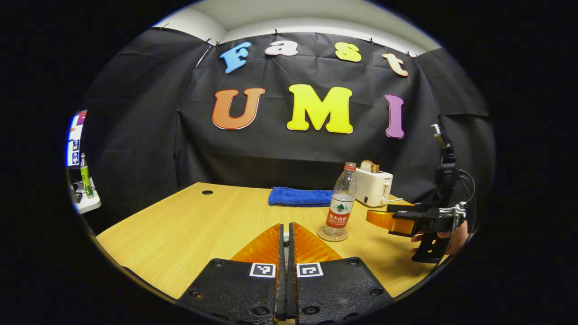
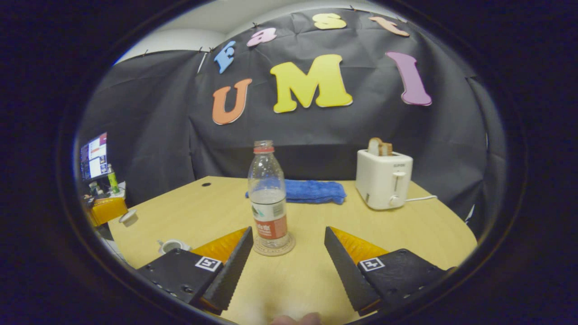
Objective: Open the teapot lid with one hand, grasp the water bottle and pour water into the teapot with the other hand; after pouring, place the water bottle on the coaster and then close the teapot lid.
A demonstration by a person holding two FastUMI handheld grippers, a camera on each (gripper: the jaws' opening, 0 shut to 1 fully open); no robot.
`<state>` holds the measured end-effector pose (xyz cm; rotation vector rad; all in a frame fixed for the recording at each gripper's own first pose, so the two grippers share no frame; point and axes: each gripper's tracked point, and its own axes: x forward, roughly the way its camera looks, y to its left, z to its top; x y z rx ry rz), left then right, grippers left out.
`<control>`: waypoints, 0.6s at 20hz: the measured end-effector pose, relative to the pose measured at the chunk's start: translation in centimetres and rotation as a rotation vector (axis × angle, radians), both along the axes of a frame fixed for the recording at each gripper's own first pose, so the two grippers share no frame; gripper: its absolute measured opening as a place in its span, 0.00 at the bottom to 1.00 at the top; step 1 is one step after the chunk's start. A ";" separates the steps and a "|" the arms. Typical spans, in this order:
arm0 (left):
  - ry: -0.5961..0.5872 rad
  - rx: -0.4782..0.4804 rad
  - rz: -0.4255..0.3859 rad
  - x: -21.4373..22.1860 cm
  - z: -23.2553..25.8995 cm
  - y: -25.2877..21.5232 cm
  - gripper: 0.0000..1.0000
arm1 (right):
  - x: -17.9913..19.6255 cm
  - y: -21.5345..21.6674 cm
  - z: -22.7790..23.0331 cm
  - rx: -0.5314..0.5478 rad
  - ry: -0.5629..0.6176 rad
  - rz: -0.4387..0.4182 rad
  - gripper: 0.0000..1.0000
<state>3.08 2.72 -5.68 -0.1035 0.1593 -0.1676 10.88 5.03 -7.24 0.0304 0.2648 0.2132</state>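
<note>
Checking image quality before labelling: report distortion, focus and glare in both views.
Left gripper view: fisheye bends the table edge; water bottle sharp; left gripper shut, slightly soft up close. Right gripper view: same barrel curve; bottle on coaster crisp; toaster evenly lit; right gripper open; no strong glare.

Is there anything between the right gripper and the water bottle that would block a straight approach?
Nothing visible does. In the right gripper view the open right gripper faces the water bottle, which stands upright on its coaster, with only bare table between them. The blue cloth and toaster sit farther back.
</note>
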 end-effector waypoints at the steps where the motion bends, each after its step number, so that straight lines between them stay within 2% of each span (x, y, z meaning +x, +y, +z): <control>1: 0.003 0.001 -0.006 0.4 -0.3 -0.6 0.03 | -0.6 -1.3 0.6 -0.014 -0.026 -0.025 0.95; 2: 0.006 -0.002 -0.012 0.8 -0.6 -1.3 0.03 | -1.3 -2.5 1.2 -0.029 -0.052 -0.044 0.97; 6: 0.039 -0.024 -0.010 2.5 -2.9 -2.7 0.03 | -3.4 -5.7 3.1 -0.092 -0.144 -0.097 0.95; 9: 0.070 -0.013 0.004 3.0 -4.6 -2.8 0.03 | -4.3 -6.7 3.5 -0.136 -0.180 -0.111 0.94; 12: 0.086 -0.003 0.011 3.1 -5.5 -2.9 0.03 | -4.7 -6.8 3.3 -0.129 -0.178 -0.111 0.94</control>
